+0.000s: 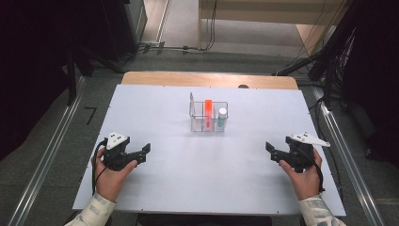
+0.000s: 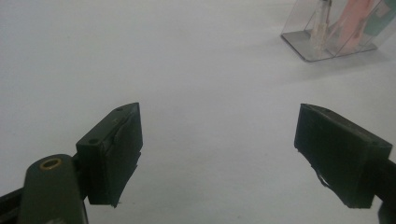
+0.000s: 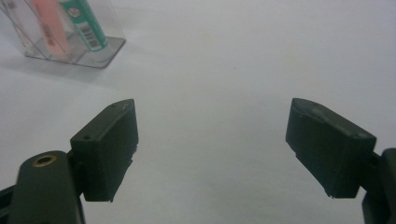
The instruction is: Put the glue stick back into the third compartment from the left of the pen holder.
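The left gripper (image 1: 143,154) rests low at the table's (image 1: 155,101) left side, held in one hand, jaws spread wide around nothing. At the middle far part of the table stands one clear organizer (image 1: 209,117), well apart from both grippers, holding one orange box (image 1: 208,111) and one green white-capped tube (image 1: 221,117). The right gripper (image 1: 271,150) mirrors the left, jaws wide and empty.

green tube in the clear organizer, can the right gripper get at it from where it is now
Probably yes. The right gripper has its jaws open and bare white table lies between it and the clear organizer. The green tube stands in the right-hand compartment, cap above the rim, beside the orange item.
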`<state>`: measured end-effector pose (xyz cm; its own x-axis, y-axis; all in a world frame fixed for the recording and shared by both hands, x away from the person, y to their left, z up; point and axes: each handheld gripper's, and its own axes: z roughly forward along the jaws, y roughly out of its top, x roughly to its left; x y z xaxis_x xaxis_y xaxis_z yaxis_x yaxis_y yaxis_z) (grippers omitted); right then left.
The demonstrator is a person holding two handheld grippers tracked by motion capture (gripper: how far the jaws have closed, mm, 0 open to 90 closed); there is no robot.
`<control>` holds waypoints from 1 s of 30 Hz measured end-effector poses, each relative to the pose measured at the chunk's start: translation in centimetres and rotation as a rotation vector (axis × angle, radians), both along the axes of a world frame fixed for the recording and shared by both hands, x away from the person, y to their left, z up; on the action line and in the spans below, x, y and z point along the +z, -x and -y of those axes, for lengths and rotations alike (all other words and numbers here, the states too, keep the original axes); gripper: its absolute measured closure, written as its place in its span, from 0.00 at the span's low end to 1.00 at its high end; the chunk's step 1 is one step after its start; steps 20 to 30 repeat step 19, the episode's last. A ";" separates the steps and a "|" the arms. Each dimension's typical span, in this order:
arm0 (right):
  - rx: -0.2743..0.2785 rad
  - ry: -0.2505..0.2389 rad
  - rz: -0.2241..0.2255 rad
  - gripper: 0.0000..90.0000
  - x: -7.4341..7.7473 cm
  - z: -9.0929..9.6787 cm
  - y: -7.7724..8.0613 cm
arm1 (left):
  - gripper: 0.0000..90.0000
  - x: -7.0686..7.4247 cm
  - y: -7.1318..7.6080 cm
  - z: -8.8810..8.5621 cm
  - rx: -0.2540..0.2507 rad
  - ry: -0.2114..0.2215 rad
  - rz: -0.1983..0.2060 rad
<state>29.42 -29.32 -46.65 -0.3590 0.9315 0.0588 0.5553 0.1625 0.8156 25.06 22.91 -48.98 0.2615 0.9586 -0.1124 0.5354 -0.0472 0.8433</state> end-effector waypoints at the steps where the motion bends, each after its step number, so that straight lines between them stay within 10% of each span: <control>1: -0.008 0.003 0.000 0.18 -0.1 0.2 0.1 | 0.18 0.0 0.0 -0.1 0.004 0.000 0.001; 30: -0.093 0.026 0.007 0.17 -0.5 3.7 0.8 | 0.18 -0.9 0.3 -1.4 0.045 -0.009 -0.019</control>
